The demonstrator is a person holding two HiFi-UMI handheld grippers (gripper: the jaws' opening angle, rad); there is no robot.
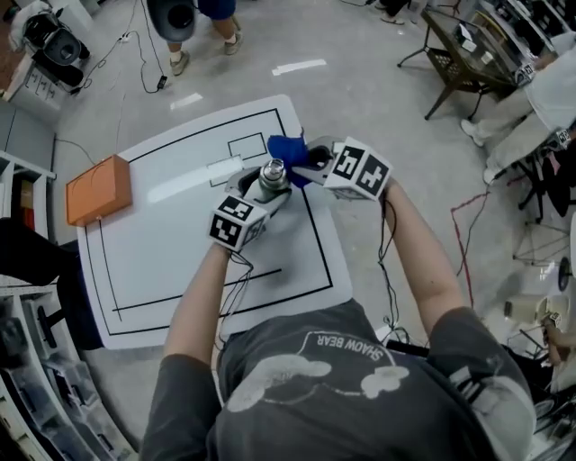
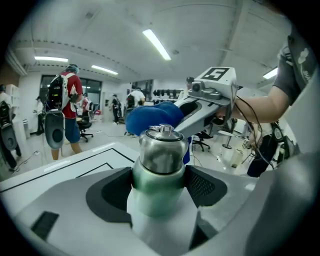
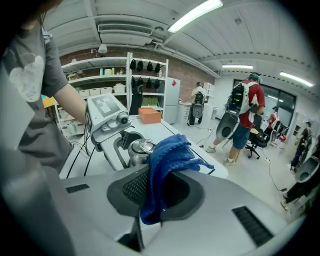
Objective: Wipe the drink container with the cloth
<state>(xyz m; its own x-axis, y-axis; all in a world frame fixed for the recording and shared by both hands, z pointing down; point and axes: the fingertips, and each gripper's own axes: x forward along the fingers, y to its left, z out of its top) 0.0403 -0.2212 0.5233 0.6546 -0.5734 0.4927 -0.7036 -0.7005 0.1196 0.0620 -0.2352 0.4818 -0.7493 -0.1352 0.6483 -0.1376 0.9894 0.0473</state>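
Observation:
A metal drink container (image 2: 159, 167) with a silver lid and green body is clamped between the jaws of my left gripper (image 2: 159, 182), held above the white board. In the head view the container (image 1: 273, 176) shows just ahead of the left gripper (image 1: 261, 194). My right gripper (image 3: 156, 192) is shut on a blue cloth (image 3: 167, 165), which bunches out past the jaws. The cloth (image 1: 290, 149) sits against the far side of the container's top, with the right gripper (image 1: 315, 164) to its right. In the left gripper view the cloth (image 2: 150, 117) lies behind the lid.
A white board (image 1: 180, 270) with black lines lies on the floor under both grippers. An orange block (image 1: 97, 190) rests at its left edge. People stand at the far side (image 1: 202, 27); shelves and bins line the left, a chair (image 1: 459, 54) the far right.

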